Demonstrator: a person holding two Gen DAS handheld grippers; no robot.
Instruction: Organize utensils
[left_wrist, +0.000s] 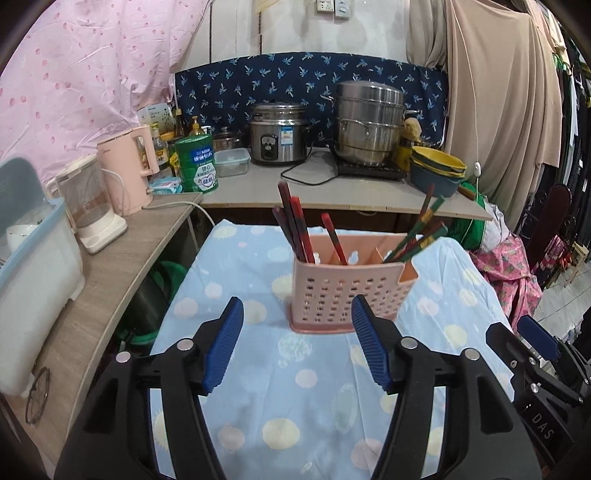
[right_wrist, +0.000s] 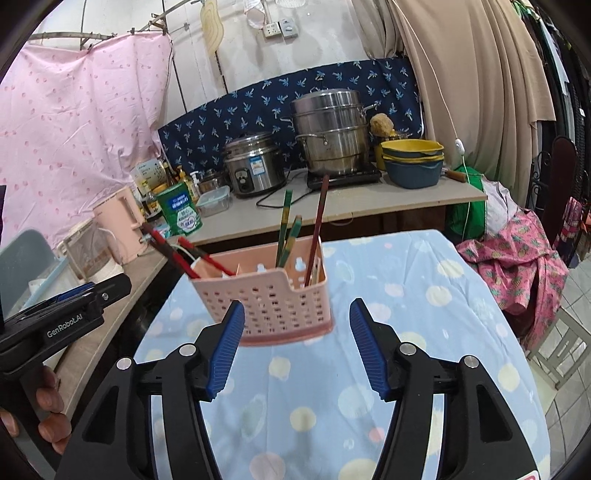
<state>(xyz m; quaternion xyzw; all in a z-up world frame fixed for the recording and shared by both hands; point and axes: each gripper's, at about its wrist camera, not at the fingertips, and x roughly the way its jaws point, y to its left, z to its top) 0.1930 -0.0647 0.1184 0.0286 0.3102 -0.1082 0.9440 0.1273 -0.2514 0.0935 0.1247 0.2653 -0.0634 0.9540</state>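
A pink perforated utensil holder (left_wrist: 343, 295) stands on the blue dotted tablecloth (left_wrist: 258, 387). Red chopsticks (left_wrist: 295, 229) lean in its left compartment and green chopsticks (left_wrist: 421, 232) in its right one. My left gripper (left_wrist: 297, 339) is open and empty, just in front of the holder. In the right wrist view the holder (right_wrist: 273, 299) shows red chopsticks (right_wrist: 177, 251) at left and green chopsticks (right_wrist: 290, 232) with one dark red stick at right. My right gripper (right_wrist: 295, 339) is open and empty, close before the holder. The left gripper's body (right_wrist: 62, 314) shows at left there.
A wooden side counter (left_wrist: 110, 277) on the left holds a pink kettle (left_wrist: 129, 173) and a plastic bin (left_wrist: 33, 266). The back counter holds a rice cooker (left_wrist: 279, 136), a steel steamer pot (left_wrist: 369, 122), stacked bowls (left_wrist: 437, 170) and a green tin (left_wrist: 195, 162). Clothes pile at right (right_wrist: 513, 266).
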